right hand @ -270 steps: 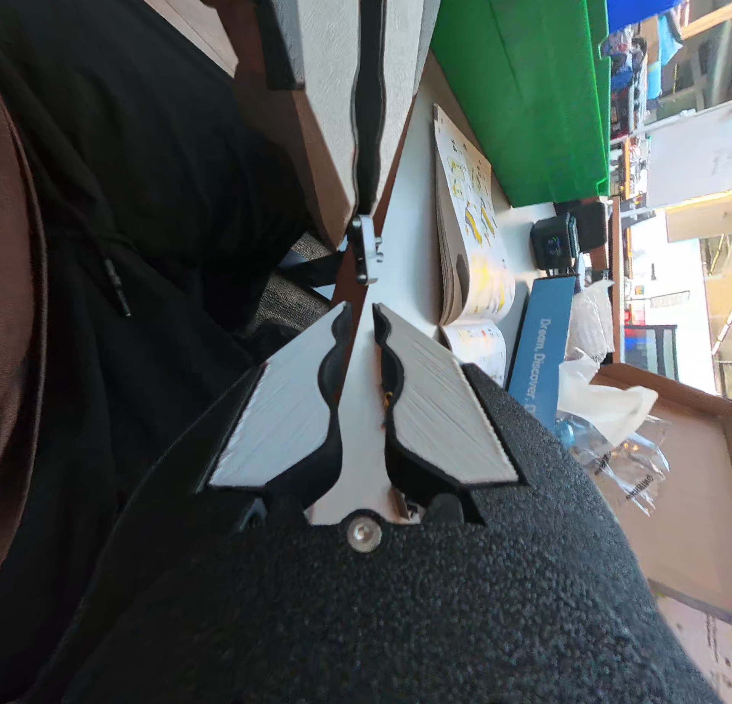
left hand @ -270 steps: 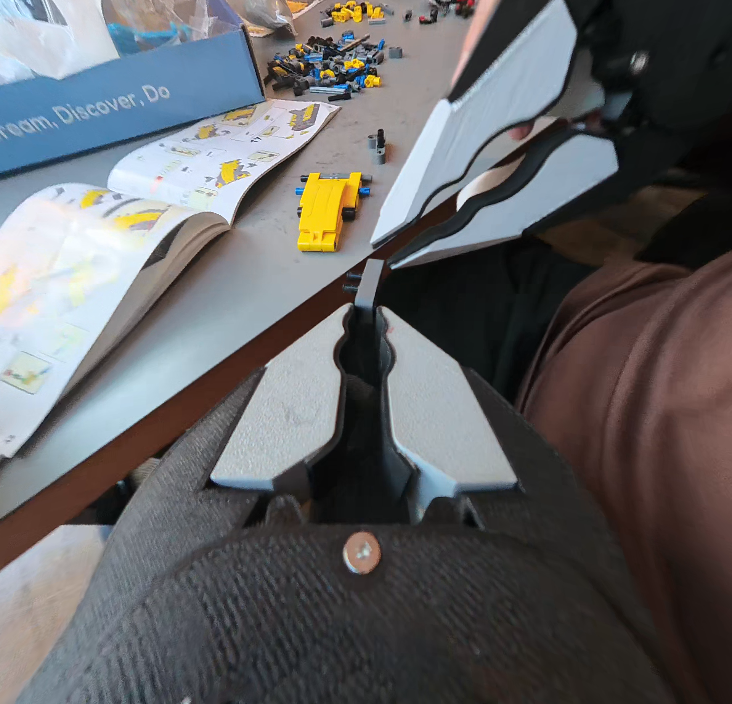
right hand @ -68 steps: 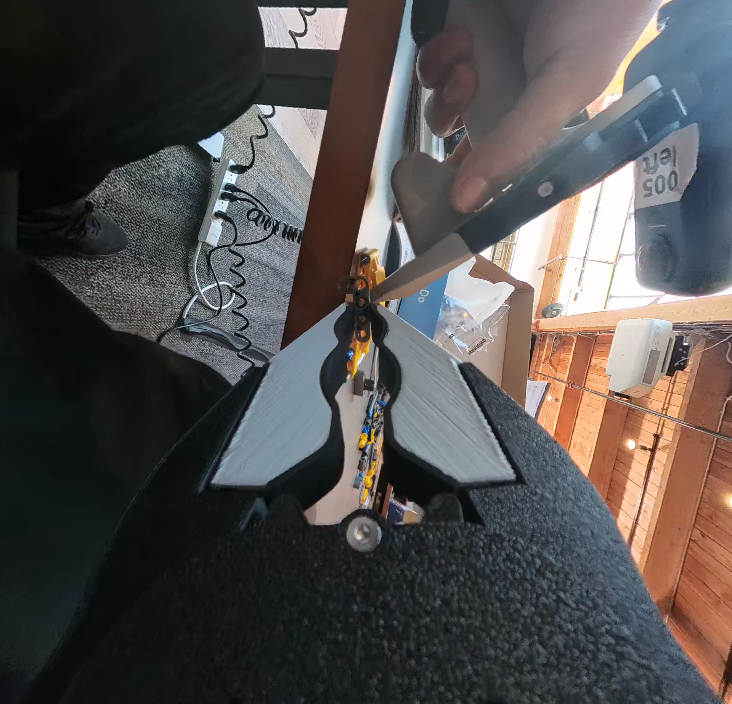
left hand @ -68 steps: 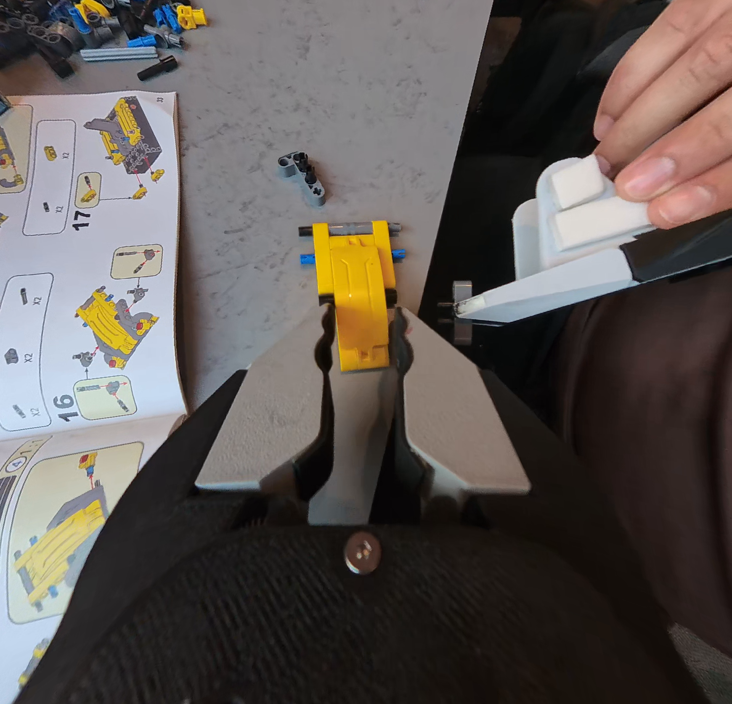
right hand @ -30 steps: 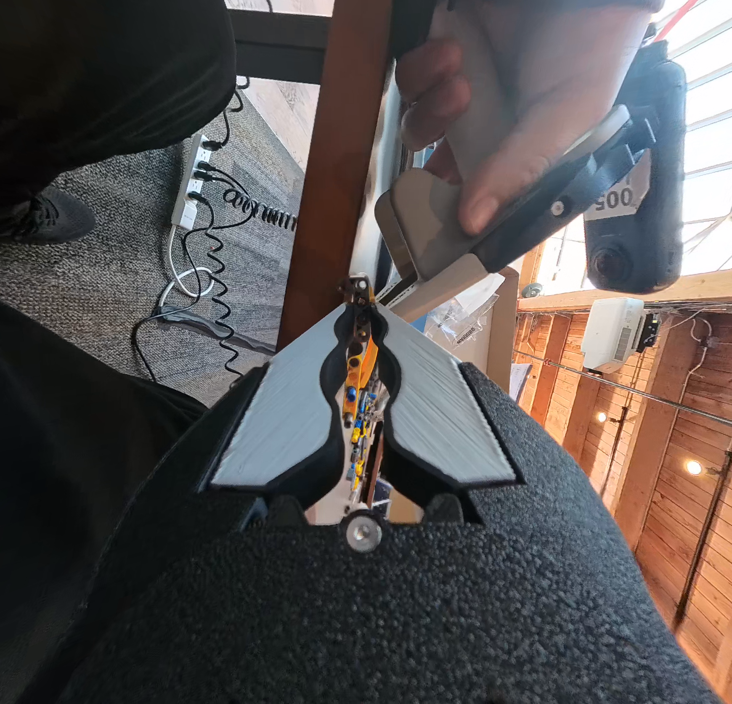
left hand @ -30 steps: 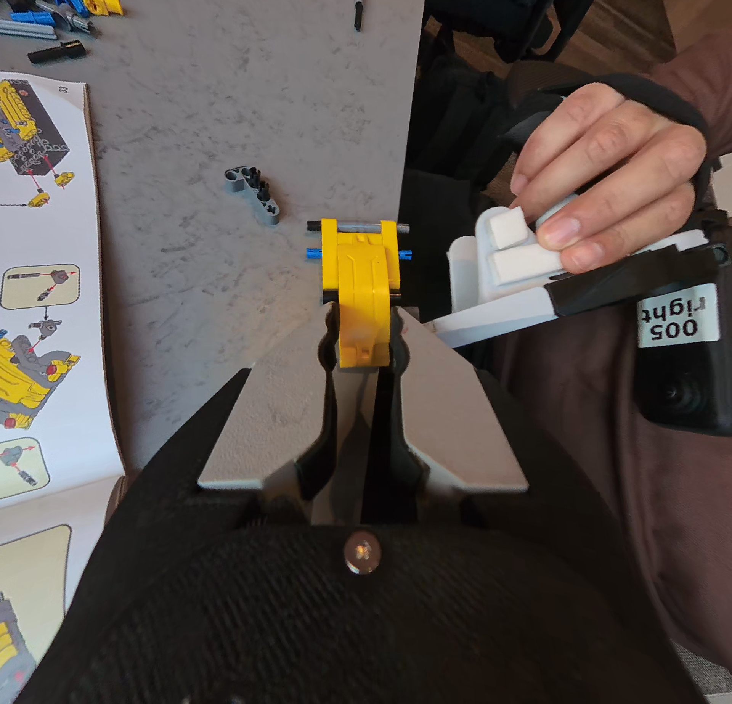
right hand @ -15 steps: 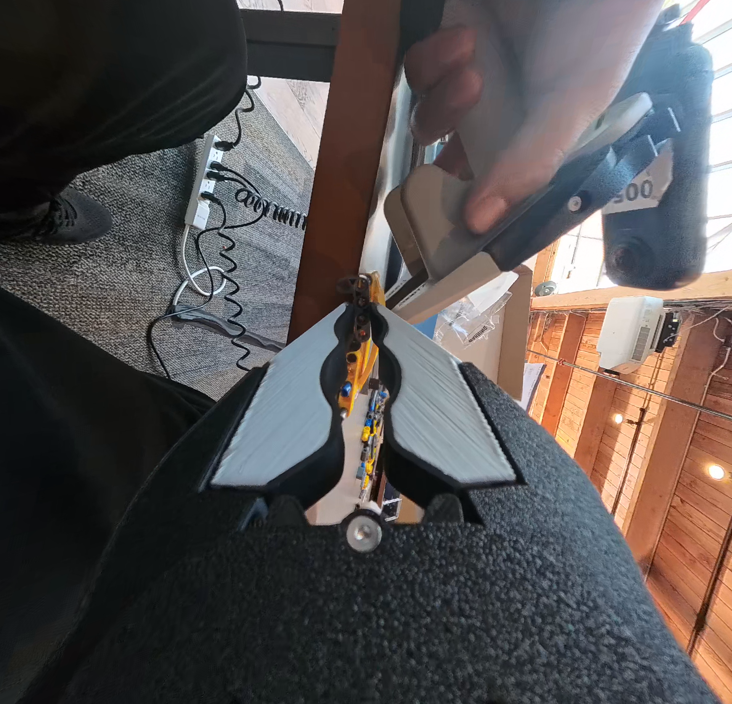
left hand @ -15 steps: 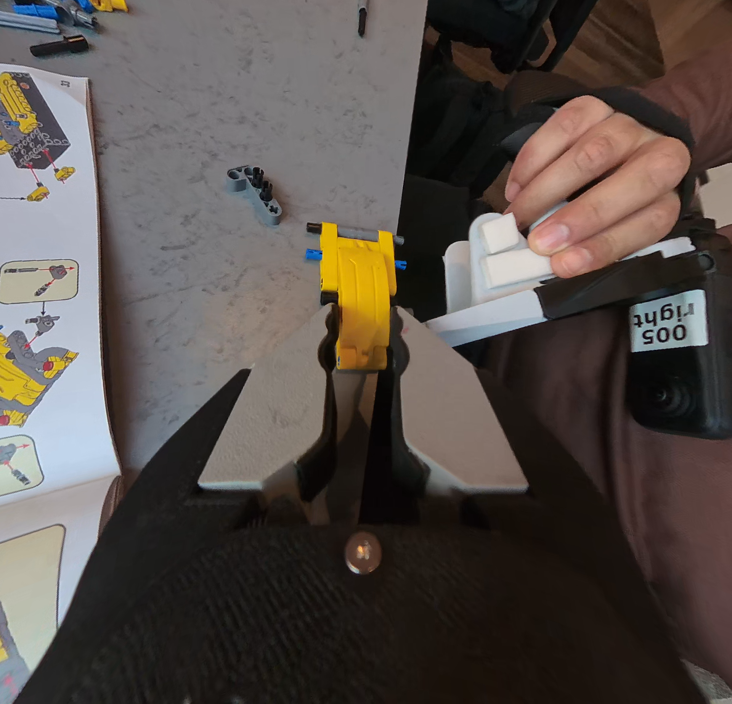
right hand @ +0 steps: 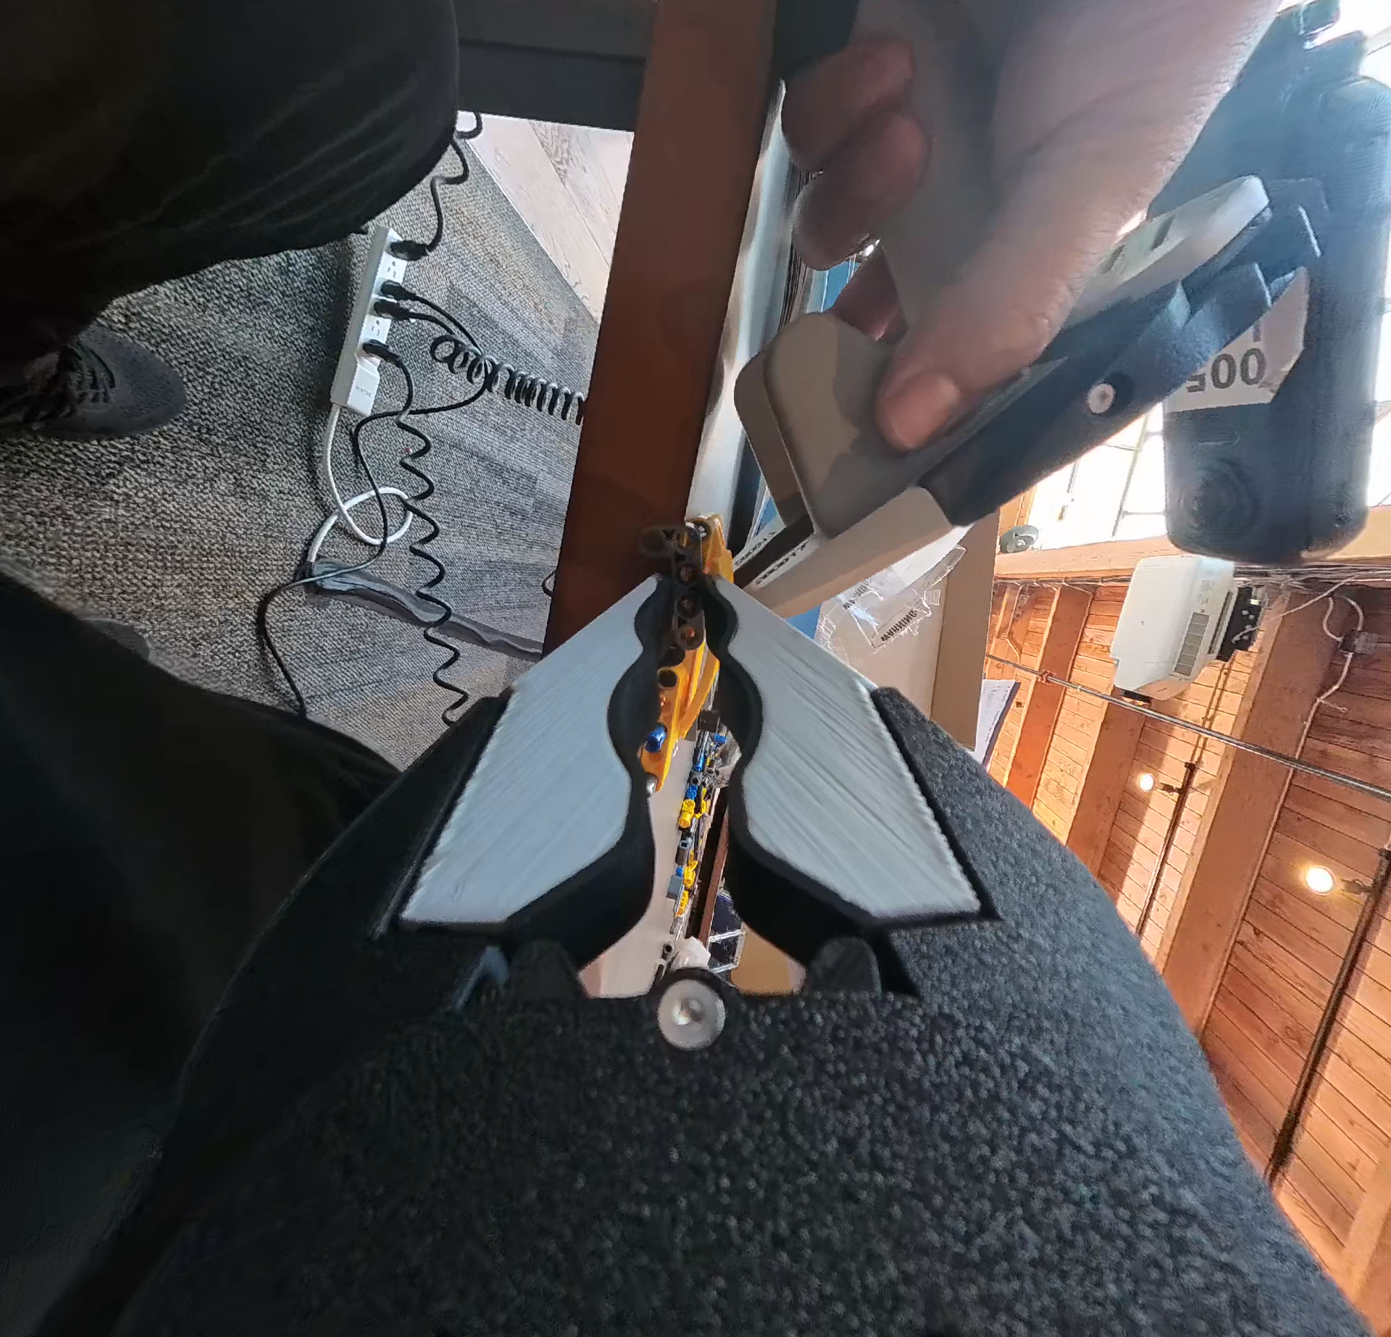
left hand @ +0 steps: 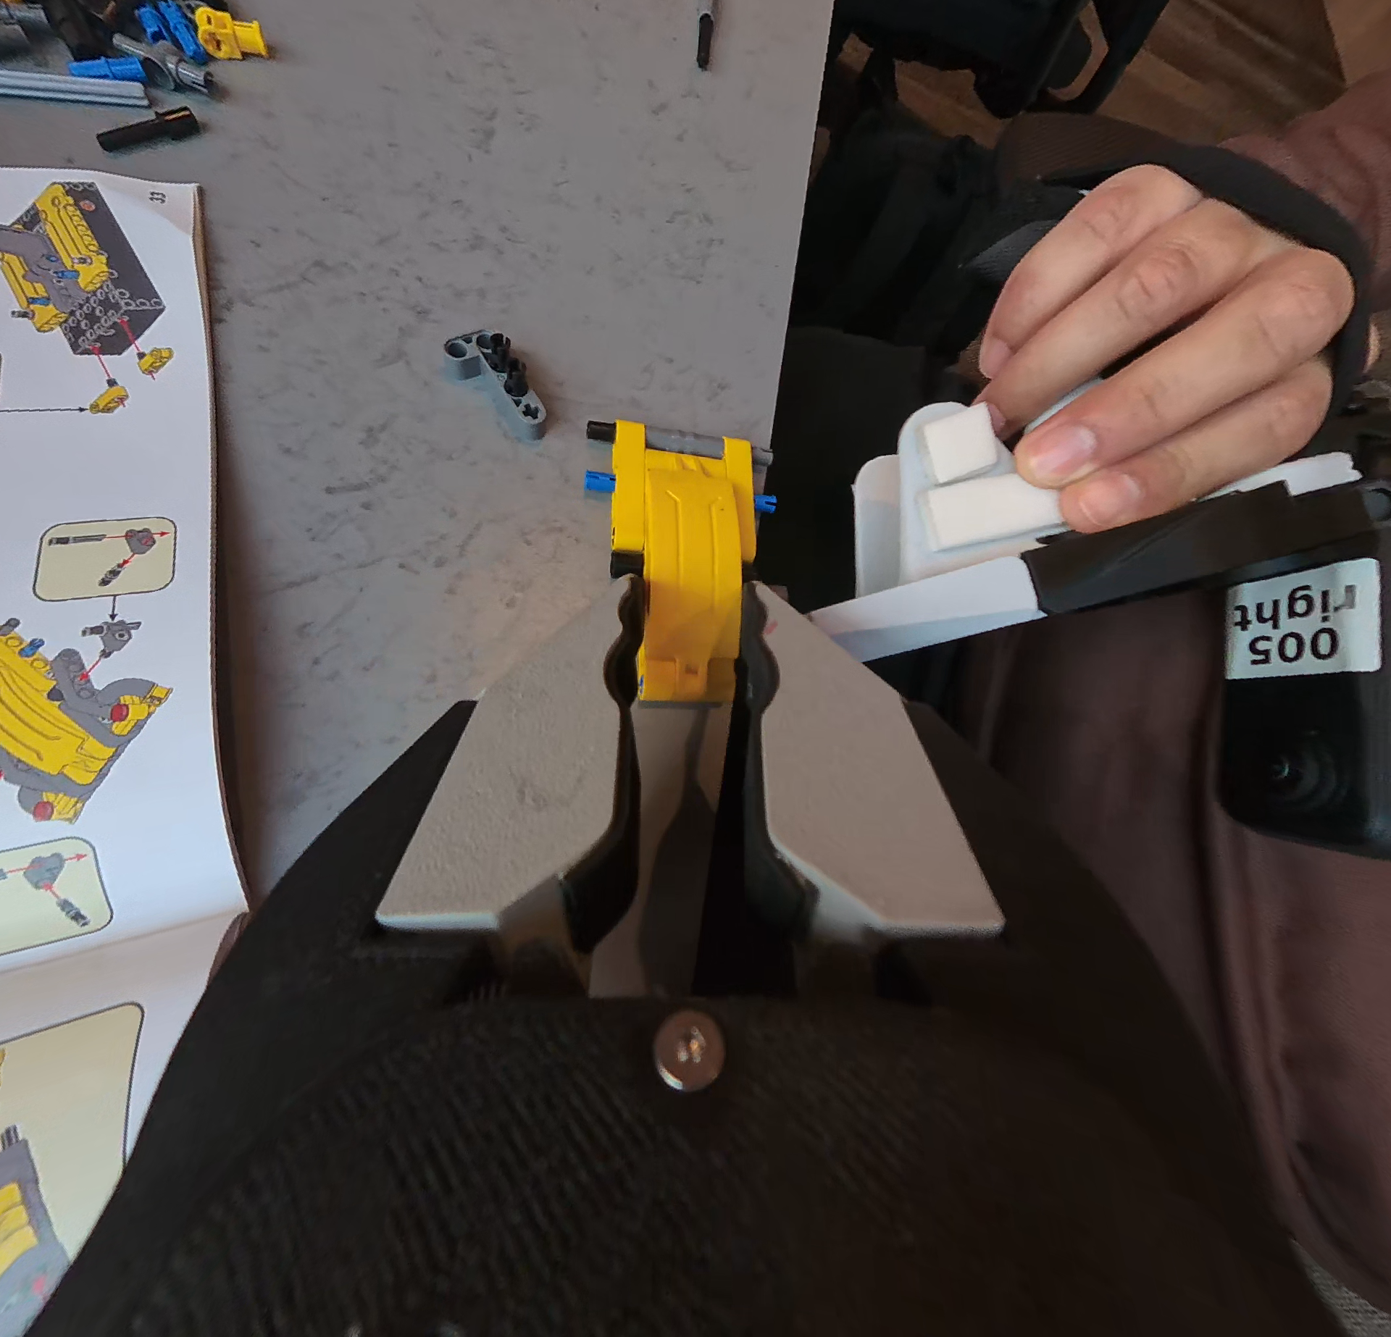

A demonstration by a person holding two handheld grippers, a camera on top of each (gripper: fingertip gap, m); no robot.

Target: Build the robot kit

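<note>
Yellow brick assembly (left hand: 689, 571) sits clamped btwn the fingers of the left hand-held gripper (left hand: 689, 627), near end pinched at the fingertips, far end sticking out over the near-right edge of the grey desk (left hand: 482, 172). A grey axle w/ black end runs across its far end; blue pins poke out both sides.

Right hand-held gripper (right hand: 683, 608) is closed on a small dark beam w/ round holes (right hand: 681, 586), held thin-edge-on at the fingertips. In the right wrist view the beam lies right against the yellow assembly (right hand: 696, 669); contact prob but can't confirm. In the left wrist view the right gripper comes in from the right, its white finger (left hand: 926, 612) reaching to just beside the left gripper's right finger; a hand (left hand: 1159, 338) wraps its grip, and the beam itself is hidden there.

On the desk: small grey angled connector w/ black pins (left hand: 493, 383) lies just beyond-left of the yellow assembly, apart from it. Open instruction booklet (left hand: 98, 518) lies along the left side. Pile of loose blue, yellow, black and grey parts (left hand: 120, 6) at far left. A thin black pen-like rod (left hand: 706, 14) lies near the far right edge.

Under the desk in the right wrist view: white power strip (right hand: 369, 315) w/ black coiled cables on grey carpet.
</note>
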